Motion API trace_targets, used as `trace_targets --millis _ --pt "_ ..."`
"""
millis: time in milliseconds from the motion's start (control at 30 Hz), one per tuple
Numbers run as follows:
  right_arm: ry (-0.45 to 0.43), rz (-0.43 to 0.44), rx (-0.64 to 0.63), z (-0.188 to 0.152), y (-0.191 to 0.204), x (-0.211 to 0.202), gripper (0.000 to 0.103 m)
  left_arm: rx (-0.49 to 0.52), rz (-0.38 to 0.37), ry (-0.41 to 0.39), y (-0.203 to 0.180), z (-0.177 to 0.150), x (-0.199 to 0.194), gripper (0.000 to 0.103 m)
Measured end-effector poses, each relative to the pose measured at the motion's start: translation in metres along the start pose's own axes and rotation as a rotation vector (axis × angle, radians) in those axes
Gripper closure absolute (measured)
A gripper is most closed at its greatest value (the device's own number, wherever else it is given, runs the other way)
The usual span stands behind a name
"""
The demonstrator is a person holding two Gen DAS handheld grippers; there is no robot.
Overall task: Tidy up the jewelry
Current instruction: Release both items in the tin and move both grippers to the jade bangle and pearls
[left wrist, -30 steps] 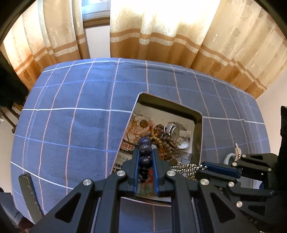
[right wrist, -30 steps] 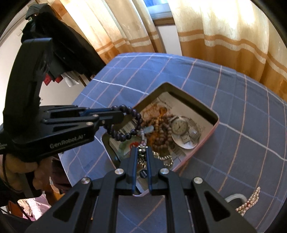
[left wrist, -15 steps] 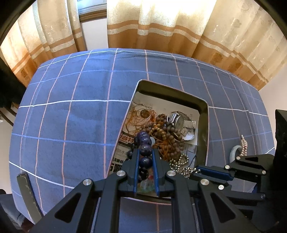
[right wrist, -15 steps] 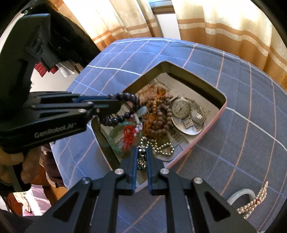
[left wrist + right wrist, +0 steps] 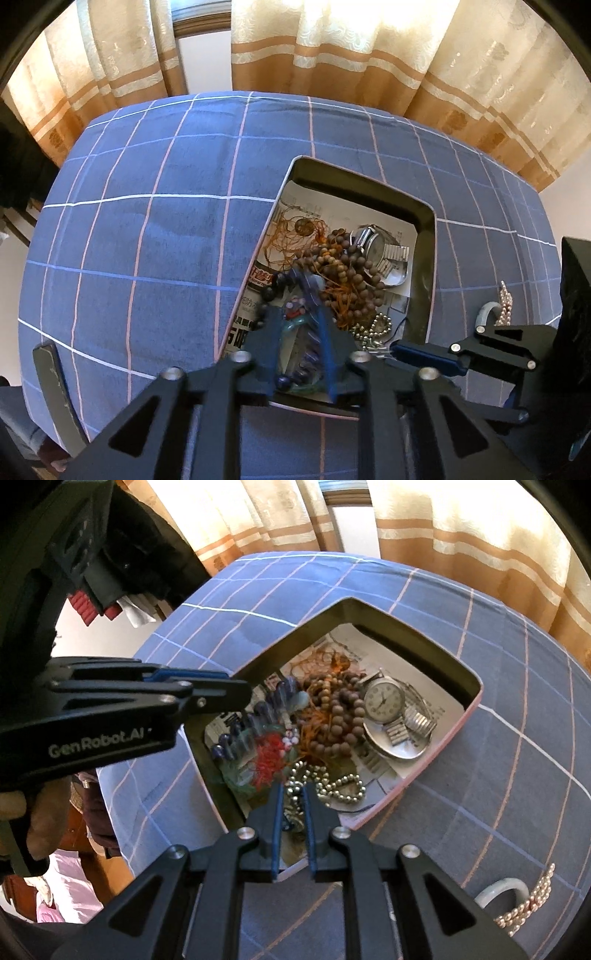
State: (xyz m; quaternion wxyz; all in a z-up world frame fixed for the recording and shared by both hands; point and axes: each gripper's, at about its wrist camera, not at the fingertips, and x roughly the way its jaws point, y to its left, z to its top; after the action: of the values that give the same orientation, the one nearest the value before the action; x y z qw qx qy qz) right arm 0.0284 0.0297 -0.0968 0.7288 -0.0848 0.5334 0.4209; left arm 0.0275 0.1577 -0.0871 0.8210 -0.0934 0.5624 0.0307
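A pink-rimmed tray (image 5: 428,229) (image 5: 458,731) on the blue checked cloth holds jewelry. My left gripper (image 5: 295,314) (image 5: 247,692) is open over the tray's near left part. The dark blue bead bracelet (image 5: 255,720) (image 5: 273,291) is blurred just below it, falling into the tray. My right gripper (image 5: 294,794) is shut on the silver ball chain (image 5: 325,782), whose loops lie in the tray. It shows from the side in the left wrist view (image 5: 397,349). A brown bead bracelet (image 5: 332,709), a wristwatch (image 5: 384,701) and a red tassel (image 5: 267,760) lie in the tray.
A pearl bracelet (image 5: 532,901) (image 5: 504,302) and a pale bangle (image 5: 498,890) lie on the cloth right of the tray. Newspaper lines the tray bottom. Curtains hang behind the table. A dark chair back (image 5: 55,391) stands at the left edge.
My left gripper has opened and let go of the dark blue bead bracelet, which drops into the tray. Both grippers have moved lower over the tray; the right stays shut on the chain.
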Motion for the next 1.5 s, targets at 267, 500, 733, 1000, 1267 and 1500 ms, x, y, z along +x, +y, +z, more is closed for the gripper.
trace_targets --millis 267,500,733,1000,1267,1500 --pt "-0.027 -0.002 0.012 -0.003 -0.002 -0.007 0.047 -0.026 0.035 -0.033 0.002 -0.003 -0.011 0.042" --pt "-0.075 -0.052 -0.028 -0.009 -0.002 -0.038 0.040 -0.066 0.047 -0.054 -0.001 -0.004 -0.022 0.042" --pt "-0.077 -0.224 0.175 -0.059 -0.076 -0.082 0.039 -0.017 0.037 -0.072 -0.034 -0.015 -0.030 0.042" --pt "-0.040 -0.293 0.476 -0.102 -0.164 -0.094 0.039 0.049 0.051 -0.036 -0.089 -0.025 -0.013 0.042" --pt "-0.025 -0.211 0.482 -0.087 -0.167 -0.062 0.047 0.074 0.042 -0.005 -0.123 -0.028 0.003 0.042" --pt "-0.075 -0.182 0.414 -0.093 -0.164 -0.075 0.086 0.078 0.026 0.008 -0.139 -0.035 0.006 0.042"
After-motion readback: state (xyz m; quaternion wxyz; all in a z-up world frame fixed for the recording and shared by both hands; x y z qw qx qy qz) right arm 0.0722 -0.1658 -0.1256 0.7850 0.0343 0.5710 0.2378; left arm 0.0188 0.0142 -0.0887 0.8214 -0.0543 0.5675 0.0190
